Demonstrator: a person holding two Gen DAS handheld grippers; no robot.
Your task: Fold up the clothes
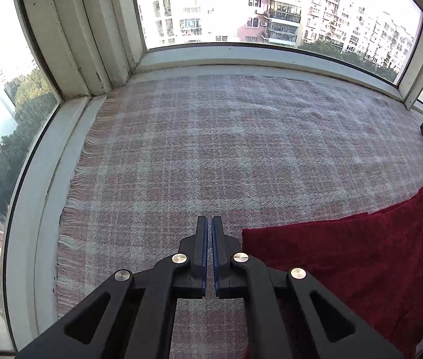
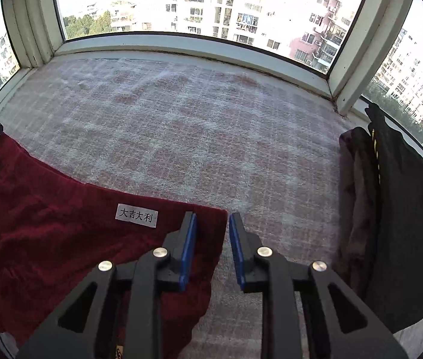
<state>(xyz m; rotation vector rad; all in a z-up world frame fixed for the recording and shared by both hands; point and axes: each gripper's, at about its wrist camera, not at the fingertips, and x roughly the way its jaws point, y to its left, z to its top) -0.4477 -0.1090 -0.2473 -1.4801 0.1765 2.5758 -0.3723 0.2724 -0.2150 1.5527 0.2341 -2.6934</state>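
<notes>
I see my left gripper (image 1: 210, 224) with jaws nearly together, gripping nothing, above the woolly, fringed plaid blanket (image 1: 211, 149). My right gripper (image 2: 212, 224) has jaws apart over the corner of the plush red garment (image 2: 61, 233), which lies flat. Dark folded clothes (image 2: 391, 209) sit rightward.

My left gripper (image 1: 210, 224) points forward and slightly down, its blue-padded fingers (image 1: 204, 248) drawn together until only a thin slit shows between them, nothing caught there. My right gripper (image 2: 212, 221) points the same way with its fingers (image 2: 189, 248) spread apart, empty. At the left edge of the right view, a dark tip is probably my left gripper.
</notes>
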